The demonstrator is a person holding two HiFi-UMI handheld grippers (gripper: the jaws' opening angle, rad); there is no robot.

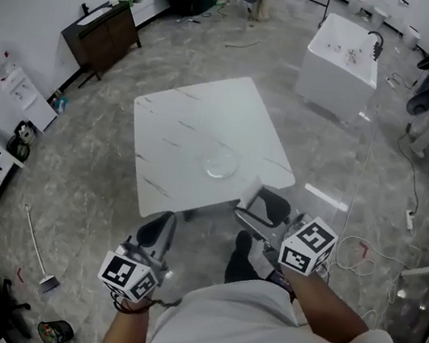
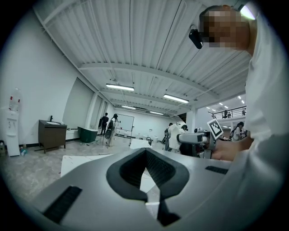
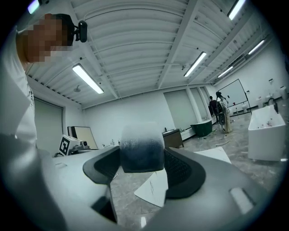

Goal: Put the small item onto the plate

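Noted right tongs (image 1: 262, 204) clamped on the small item (image 3: 141, 152) at the near edge of the table (image 1: 182, 120), plate (image 1: 220, 162) lying ahead and slightly left; left tongs (image 1: 156, 233) together, empty, farther from plate.

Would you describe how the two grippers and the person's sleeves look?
Both the left gripper and right gripper have grey bodies with black ridged jaw pads, and each carries a white cube printed with black square markers. The person wears a white top.

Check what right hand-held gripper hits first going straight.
Way looks free: the right hand-held gripper, holding the item, points about level over the table toward the far cabinet. Depth unclear.
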